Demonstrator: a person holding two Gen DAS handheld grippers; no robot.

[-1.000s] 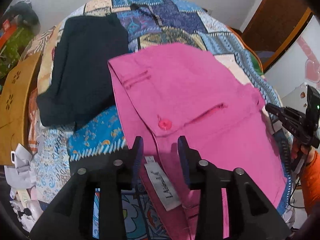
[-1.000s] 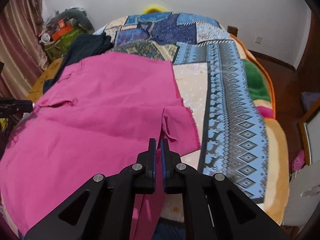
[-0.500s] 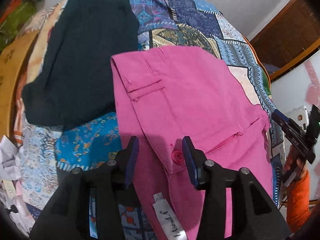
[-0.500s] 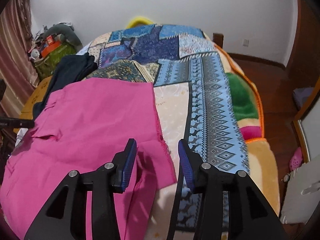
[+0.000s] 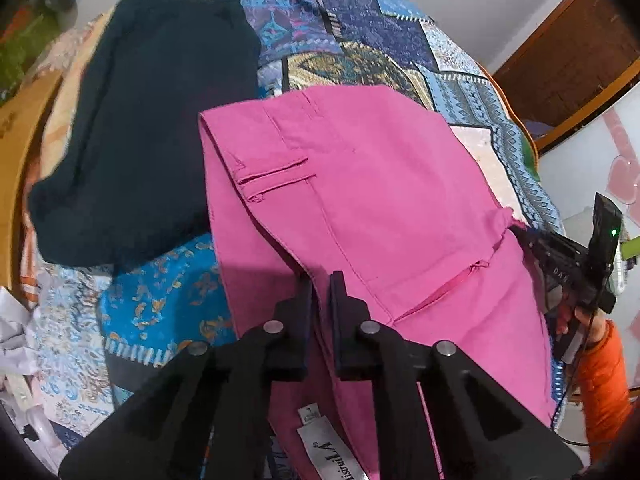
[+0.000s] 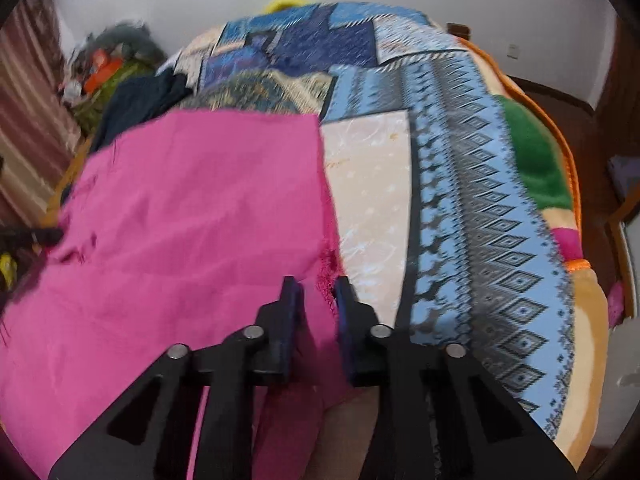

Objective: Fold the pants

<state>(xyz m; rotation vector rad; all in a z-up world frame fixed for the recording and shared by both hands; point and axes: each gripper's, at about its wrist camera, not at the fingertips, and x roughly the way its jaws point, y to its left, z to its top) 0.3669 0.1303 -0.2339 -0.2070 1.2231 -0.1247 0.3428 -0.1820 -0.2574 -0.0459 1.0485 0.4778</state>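
Pink pants (image 5: pixel 360 200) lie spread on a patchwork bedspread (image 5: pixel 360 40), waistband toward me in the left wrist view. My left gripper (image 5: pixel 320 280) is shut on the pants' waistband edge where the fly flap folds over. In the right wrist view the pink pants (image 6: pixel 180 220) fill the left half, and my right gripper (image 6: pixel 316 286) stands with its jaws a small gap apart around the frayed leg hem. The right gripper also shows at the right edge of the left wrist view (image 5: pixel 532 240).
A dark navy garment (image 5: pixel 152 120) lies on the bed left of the pants. A wooden board (image 5: pixel 16 152) stands at the bed's left side. Clutter (image 6: pixel 108 68) sits by the far left wall. The bedspread (image 6: pixel 460 180) lies bare to the right.
My left gripper has closed from open onto the waistband edge. My right gripper let go of the hem a second ago, opened wide, and has now narrowed around the hem again.
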